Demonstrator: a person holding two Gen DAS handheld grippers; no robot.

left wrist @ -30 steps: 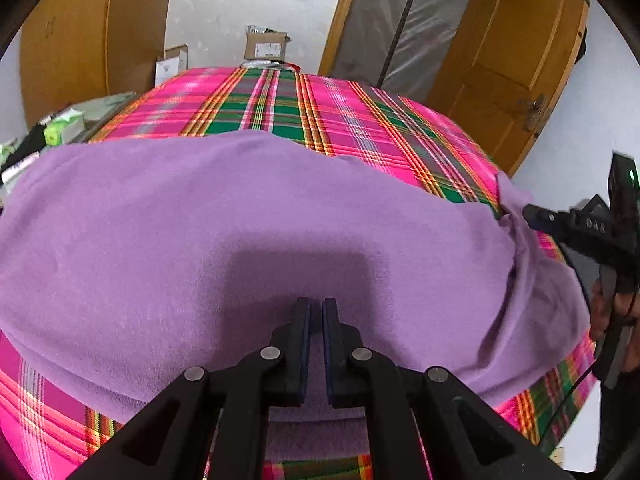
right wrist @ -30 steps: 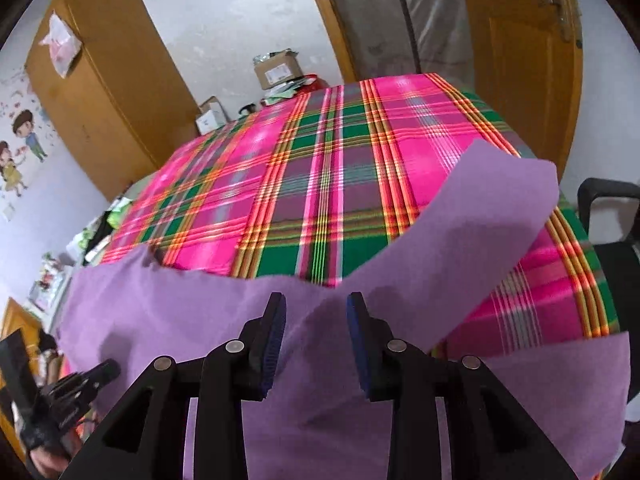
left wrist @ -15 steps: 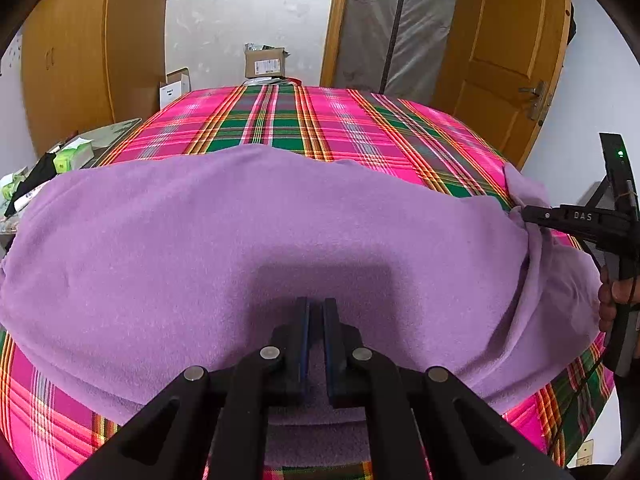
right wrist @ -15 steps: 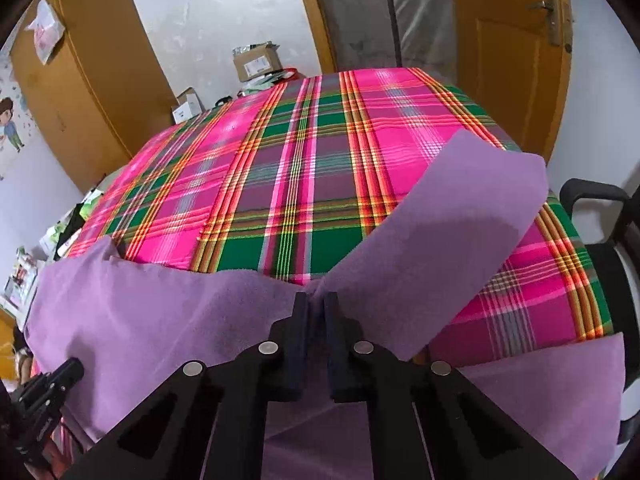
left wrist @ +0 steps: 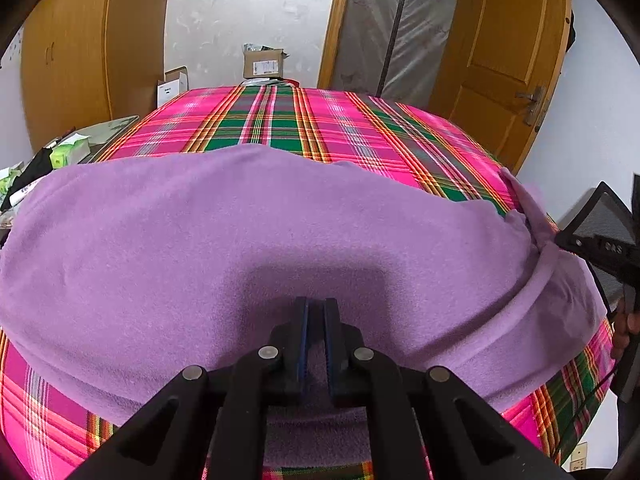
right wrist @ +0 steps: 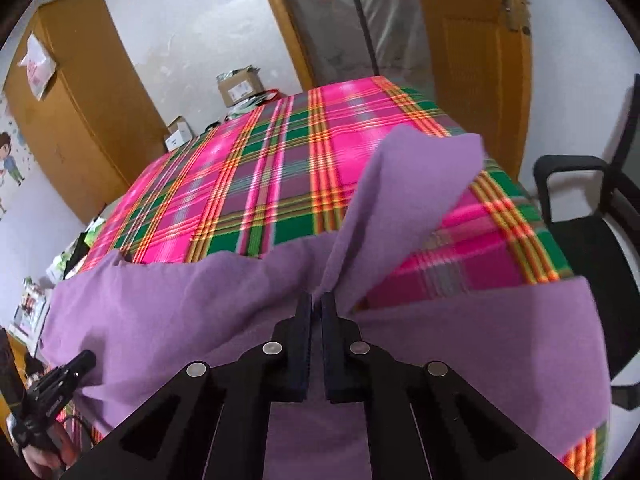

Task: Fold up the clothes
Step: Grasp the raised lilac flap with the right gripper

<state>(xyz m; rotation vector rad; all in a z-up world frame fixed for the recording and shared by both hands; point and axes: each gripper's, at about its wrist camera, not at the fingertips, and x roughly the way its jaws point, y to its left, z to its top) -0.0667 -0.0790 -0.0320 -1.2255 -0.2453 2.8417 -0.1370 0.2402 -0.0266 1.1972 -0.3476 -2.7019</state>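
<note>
Currently a purple garment (left wrist: 224,240) is lying spread across the near part of a table covered by a pink-and-green plaid cloth (left wrist: 304,120), its far edge running in a shallow curve across the plaid and its near edge hanging toward the camera. Left gripper (left wrist: 314,312) is pinching the near hem of the garment — jaws nearly together, a thin fold of purple fabric showing between the blue pads — and is casting a shadow on the cloth just ahead of it. Right gripper (right wrist: 315,304) is clamping a fold of the same garment, jaws drawn tight with fabric bunching upward from the tips; a sleeve-like flap (right wrist: 416,188) is rising from that pinch and slanting over the plaid toward the table's right edge (slightly blurred in the right wrist view). Seen from the left wrist view, the right gripper is sitting at the garment's right end, where the fabric is gathering into a ridge. A black office chair (right wrist: 592,232) is standing just beside the table's right side. Beyond the table, cardboard boxes (left wrist: 262,62) are resting against a white wall, between a wooden wardrobe (left wrist: 80,56) and a wooden door (left wrist: 504,36).
</note>
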